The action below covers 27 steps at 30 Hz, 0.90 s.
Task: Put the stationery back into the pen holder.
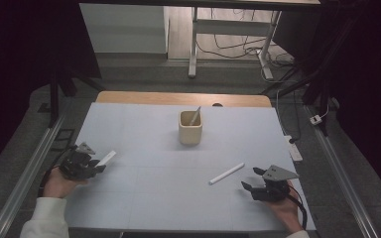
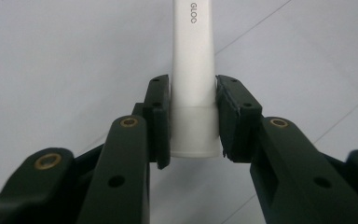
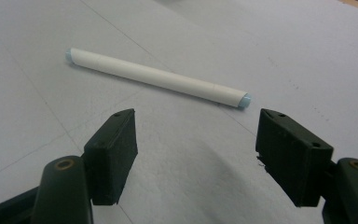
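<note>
My left gripper (image 1: 95,165) is at the table's left, shut on a white pen (image 1: 106,158) that points up and right toward the middle. In the left gripper view both pads clamp the white pen (image 2: 193,84) near its blunt end. A second white pen (image 1: 226,174) with pale blue ends lies flat on the table right of centre. My right gripper (image 1: 250,179) rests just to its right, open, with nothing between its fingers. In the right gripper view that second pen (image 3: 158,77) lies crosswise just beyond the open gripper (image 3: 198,156).
A cream square pen cup (image 1: 190,127) stands at the table's middle back with one thin stick inside. The pale grey mat (image 1: 144,198) covers the tabletop, with a wooden edge (image 1: 129,97) at the far side. Metal rails run along both sides.
</note>
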Each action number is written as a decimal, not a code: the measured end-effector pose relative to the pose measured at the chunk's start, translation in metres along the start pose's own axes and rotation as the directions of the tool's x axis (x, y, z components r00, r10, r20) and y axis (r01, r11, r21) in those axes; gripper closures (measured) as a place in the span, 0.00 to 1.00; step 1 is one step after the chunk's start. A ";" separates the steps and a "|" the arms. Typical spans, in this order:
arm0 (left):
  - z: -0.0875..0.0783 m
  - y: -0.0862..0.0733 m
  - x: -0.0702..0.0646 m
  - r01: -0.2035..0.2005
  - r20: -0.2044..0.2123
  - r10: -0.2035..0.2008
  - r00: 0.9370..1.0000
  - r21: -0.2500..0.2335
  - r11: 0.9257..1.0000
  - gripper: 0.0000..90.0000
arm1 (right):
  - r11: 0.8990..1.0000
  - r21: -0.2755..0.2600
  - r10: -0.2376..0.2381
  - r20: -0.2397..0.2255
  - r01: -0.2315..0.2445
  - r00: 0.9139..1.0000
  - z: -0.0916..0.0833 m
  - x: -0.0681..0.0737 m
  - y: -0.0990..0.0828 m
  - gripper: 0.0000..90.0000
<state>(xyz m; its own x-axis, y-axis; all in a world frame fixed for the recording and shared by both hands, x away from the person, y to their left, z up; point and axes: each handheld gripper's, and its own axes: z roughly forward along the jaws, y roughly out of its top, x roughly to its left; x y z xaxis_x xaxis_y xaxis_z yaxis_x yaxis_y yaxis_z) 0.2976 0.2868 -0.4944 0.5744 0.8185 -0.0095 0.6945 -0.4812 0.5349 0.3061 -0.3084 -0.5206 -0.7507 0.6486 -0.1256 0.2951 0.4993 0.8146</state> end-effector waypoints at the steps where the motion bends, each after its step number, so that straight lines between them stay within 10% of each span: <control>1: -0.001 0.003 -0.003 -0.010 0.003 0.010 1.000 -0.010 1.000 0.74 | 1.000 -0.003 0.003 0.000 -0.003 1.000 0.000 0.000 0.000 0.32; 14: 0.003 0.041 -0.049 -0.167 0.052 0.170 0.984 -0.052 0.985 0.74 | 1.000 -0.024 0.005 -0.004 -0.005 1.000 0.000 0.002 0.003 0.32; 27: 0.018 0.065 -0.077 -0.241 0.091 0.247 0.965 -0.080 0.967 0.74 | 1.000 -0.027 -0.007 -0.001 0.007 1.000 0.001 0.004 0.006 0.32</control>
<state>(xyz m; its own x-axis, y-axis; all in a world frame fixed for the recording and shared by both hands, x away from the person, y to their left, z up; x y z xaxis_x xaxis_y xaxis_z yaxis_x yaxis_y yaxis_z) 0.3067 0.1865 -0.4740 0.7653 0.6420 0.0465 0.4991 -0.6374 0.5871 0.3051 -0.3024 -0.5170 -0.7535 0.6443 -0.1303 0.2739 0.4880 0.8288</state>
